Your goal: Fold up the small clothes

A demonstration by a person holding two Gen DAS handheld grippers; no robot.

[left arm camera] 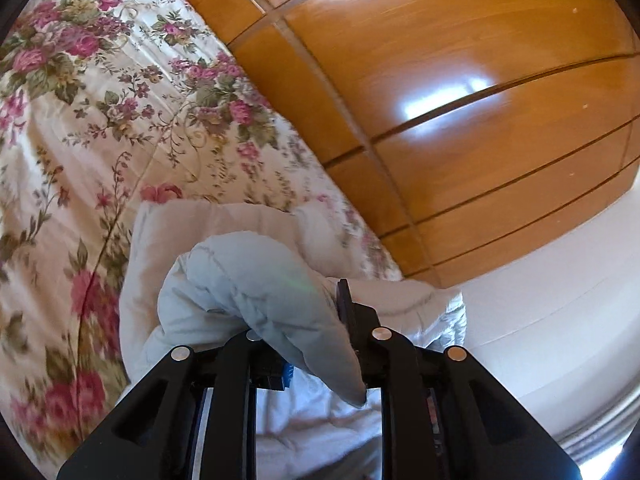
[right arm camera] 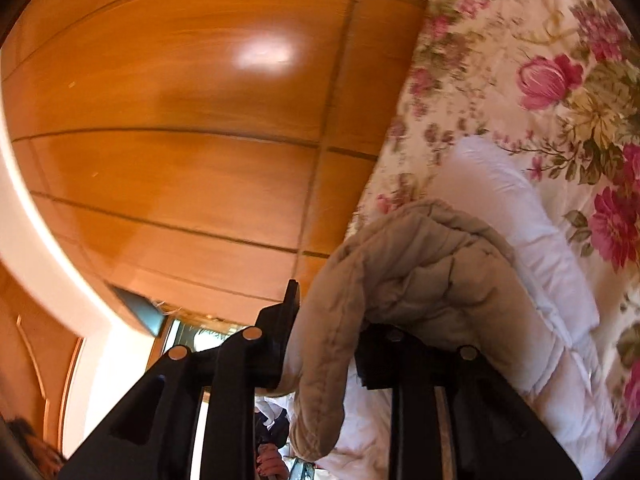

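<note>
We have the left gripper [left arm camera: 296,340] pinched on a bunched edge of the white quilted garment [left arm camera: 248,276]; the fold bulges up over the jaws toward 12 o'clock and drapes down at 6. Only one finger [left arm camera: 345,300] shows, the other is buried in cloth. The rest of the garment lies on the floral bedspread [left arm camera: 80,128], which fills 9 to 11 o'clock. The wooden wardrobe [left arm camera: 460,80] takes 12 to 3.

On the right, the right gripper [right arm camera: 326,344] is also clamped on a padded hem of the same white quilted garment [right arm camera: 400,264], in shadow so it reads beige here. Left finger [right arm camera: 290,308] is visible, the right one is under fabric. The garment trails off to 3–5 o'clock onto the bedspread [right arm camera: 540,60]. The wardrobe [right arm camera: 180,100] sits at 9 to 12.

Our read: both edges are held lifted clear of the bed so the panel hangs free and can be carried over as one fold. Two separate pinch points keep the edge taut-ish; thick padding means the grips look deep, slip risk seems low. The fold is not yet laid down.
</note>
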